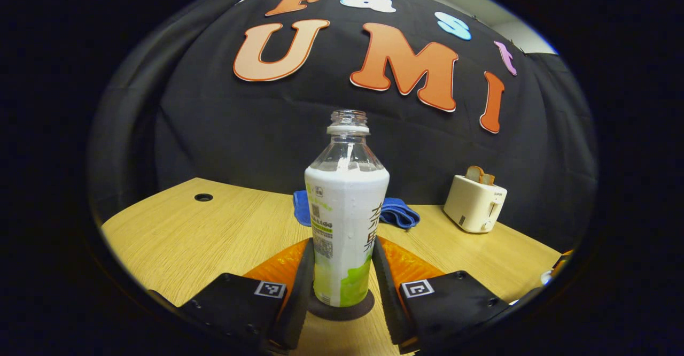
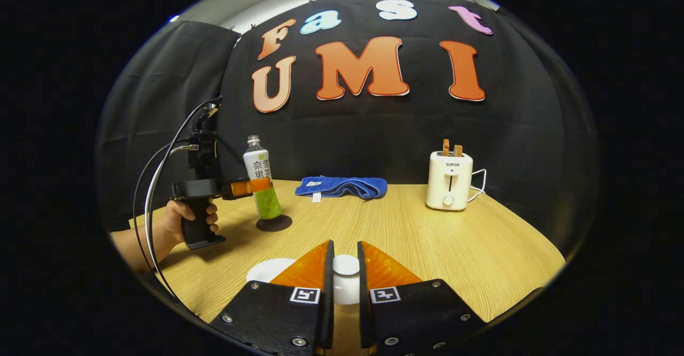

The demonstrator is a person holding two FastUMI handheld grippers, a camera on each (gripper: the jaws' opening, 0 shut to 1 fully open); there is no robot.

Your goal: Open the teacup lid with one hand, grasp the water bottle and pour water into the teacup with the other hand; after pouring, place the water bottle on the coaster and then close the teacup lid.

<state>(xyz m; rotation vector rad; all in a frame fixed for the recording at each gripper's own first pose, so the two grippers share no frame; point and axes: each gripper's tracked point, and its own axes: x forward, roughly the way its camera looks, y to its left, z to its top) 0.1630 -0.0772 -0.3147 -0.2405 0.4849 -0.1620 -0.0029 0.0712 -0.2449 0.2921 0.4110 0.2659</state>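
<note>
Centrally, in the left gripper view: water bottle (image 1: 346,222), clear ribbed plastic, capless, threaded neck bare, white-and-green printed sleeve around a cylindrical body; stood upright on a dark round coaster (image 1: 342,309). Left gripper (image 1: 342,270) flanked the bottle low on the sleeve, its black pad edges close against both sides; whether pressed on or just off, could not be told. Orange translucent ribbed fingers (image 1: 409,262) backed by matte black blocks with square printed markers.

Seen from the right gripper view: same bottle (image 2: 262,185) on the coaster (image 2: 273,223) at far left of the pale wood-grain table (image 2: 481,249); left gripper (image 2: 251,186) level with the sleeve's middle, held by a hand (image 2: 184,217) around a black pistol grip, cables looped above.

Right gripper (image 2: 345,281) pinched around a small white glossy rounded knob, the teacup lid (image 2: 346,278), both black pads against its sides. Flat white round shape (image 2: 270,269) just left of the fingers, partly hidden; could not be identified with certainty.

Background: folded blue cloth (image 2: 342,186), soft and rumpled; cream boxy toaster (image 2: 450,179) with two brown slices upright in its slots.
</note>
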